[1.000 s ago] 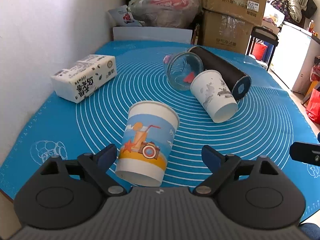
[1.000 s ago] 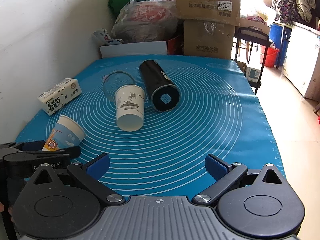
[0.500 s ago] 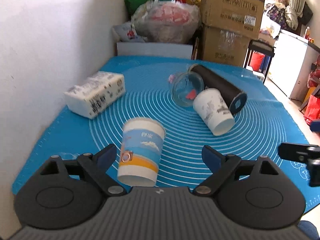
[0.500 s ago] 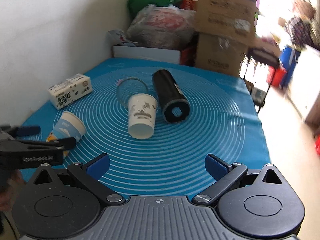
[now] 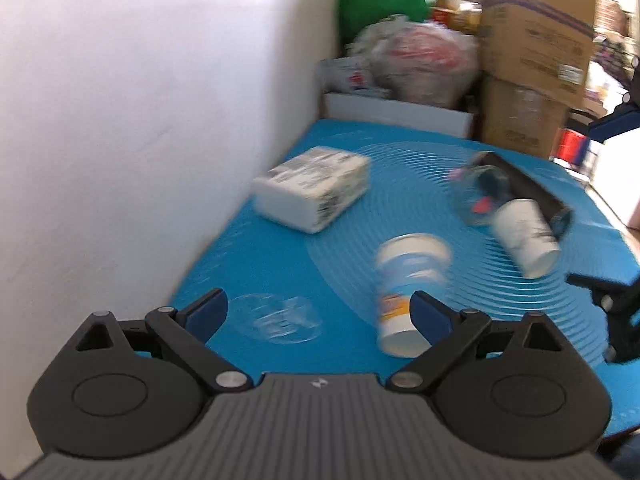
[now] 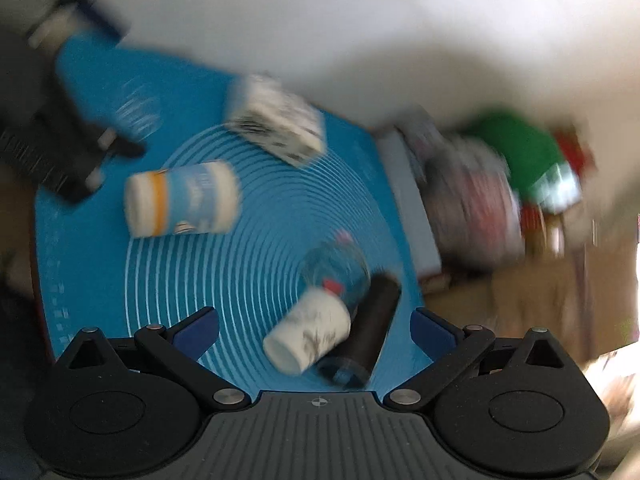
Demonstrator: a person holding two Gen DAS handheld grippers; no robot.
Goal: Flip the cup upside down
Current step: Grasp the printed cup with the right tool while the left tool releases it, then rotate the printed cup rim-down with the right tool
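A paper cup with a beach picture and an orange band (image 5: 408,280) stands on the blue mat (image 5: 280,264); whether its mouth faces up or down cannot be told through the blur. It also shows in the right wrist view (image 6: 182,204). My left gripper (image 5: 320,312) is open and empty, with the cup just beyond its right finger. My right gripper (image 6: 314,328) is open and empty above the mat, rolled sideways, over a white printed cup (image 6: 308,332) lying on its side. Both views are blurred.
A tissue pack (image 5: 312,188) lies near the white wall. A clear glass (image 5: 480,196), the white cup (image 5: 524,236) and a black cylinder (image 5: 540,196) lie together at the right. Boxes and bags are piled behind the mat. The right gripper's fingertips show at the right edge (image 5: 612,304).
My left gripper swung left, so the picture cup is now by its right finger. My right gripper rolled sideways and moved fast over the mat toward the white cup.
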